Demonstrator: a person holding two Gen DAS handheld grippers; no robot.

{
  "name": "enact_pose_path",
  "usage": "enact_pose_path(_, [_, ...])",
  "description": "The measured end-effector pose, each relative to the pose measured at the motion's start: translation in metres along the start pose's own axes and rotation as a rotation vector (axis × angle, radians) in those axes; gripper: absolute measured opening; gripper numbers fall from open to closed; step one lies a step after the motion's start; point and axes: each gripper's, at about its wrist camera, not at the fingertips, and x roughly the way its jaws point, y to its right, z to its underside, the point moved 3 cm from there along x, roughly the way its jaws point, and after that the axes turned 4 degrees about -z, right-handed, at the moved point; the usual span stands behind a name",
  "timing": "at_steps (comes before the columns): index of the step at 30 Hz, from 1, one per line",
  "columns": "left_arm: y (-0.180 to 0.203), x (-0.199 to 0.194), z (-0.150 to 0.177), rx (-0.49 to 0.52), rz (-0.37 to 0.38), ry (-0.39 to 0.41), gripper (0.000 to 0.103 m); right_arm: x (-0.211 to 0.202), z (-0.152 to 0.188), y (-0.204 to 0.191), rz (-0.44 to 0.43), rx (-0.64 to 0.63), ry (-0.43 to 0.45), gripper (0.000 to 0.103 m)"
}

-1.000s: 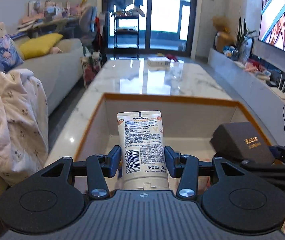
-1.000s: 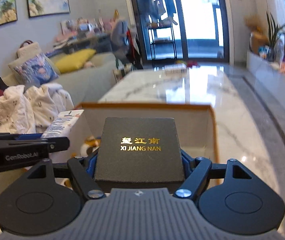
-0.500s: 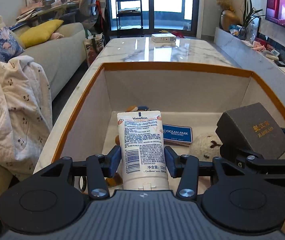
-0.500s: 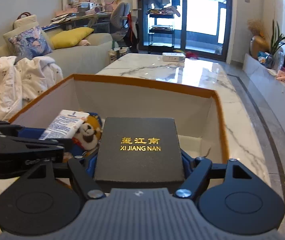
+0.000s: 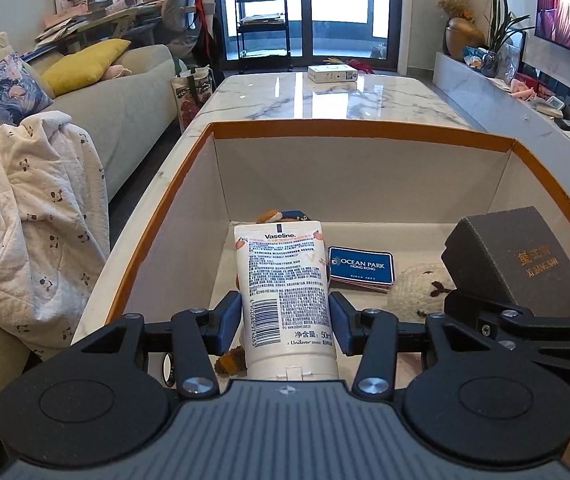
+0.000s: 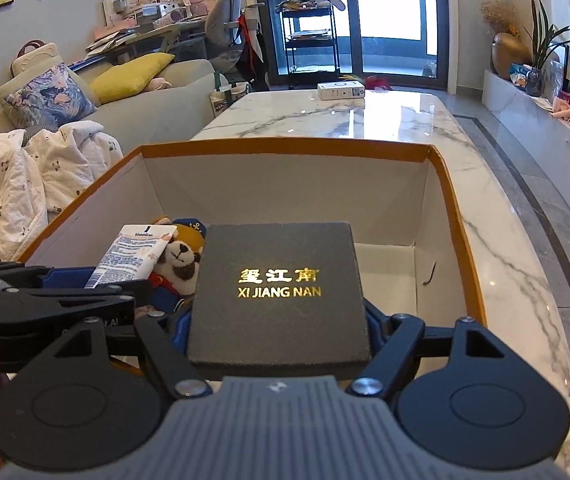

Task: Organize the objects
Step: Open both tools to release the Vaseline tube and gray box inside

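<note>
My left gripper (image 5: 285,322) is shut on a white Vaseline tube (image 5: 283,288) and holds it over the open orange-rimmed box (image 5: 361,131). My right gripper (image 6: 279,320) is shut on a dark grey box with gold letters "XI JIANG NAN" (image 6: 279,292), also over the orange-rimmed box (image 6: 285,148). The grey box shows at the right in the left wrist view (image 5: 513,260); the tube shows at the left in the right wrist view (image 6: 133,254). On the box floor lie a blue Ocean Park card pack (image 5: 361,268), a white knitted toy (image 5: 421,288) and a plush dog (image 6: 177,260).
The box stands on a marble table (image 5: 325,96) with a small white carton (image 5: 331,73) at its far end. A sofa with a blanket (image 5: 25,216) and cushions is at the left. A TV bench (image 5: 525,108) runs along the right.
Both grippers have tilted down and moved in over the box with their loads, so the box floor and its contents have come into view. Both grips are unchanged.
</note>
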Motion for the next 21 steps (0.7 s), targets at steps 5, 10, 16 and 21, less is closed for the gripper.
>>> enact_pose_path(5, [0.0003,0.0023,-0.0007,0.002,-0.008,0.0,0.055,0.0006,0.0002,0.0011,-0.001,0.006,0.008,0.077])
enact_pose_path(10, [-0.0002,0.0032,-0.0007,0.003,-0.008,0.003,0.056,0.001,0.0002,0.001,-0.005,0.004,0.001,0.078])
enact_pose_path(16, [-0.0007,0.0037,-0.0006,0.006,-0.013,-0.003,0.058,0.0006,0.0008,0.0005,-0.01,-0.002,-0.003,0.078])
enact_pose_path(21, [-0.0027,0.0022,-0.0012,0.0,0.002,-0.018,0.061,0.0004,0.001,0.0006,-0.013,-0.005,-0.002,0.079])
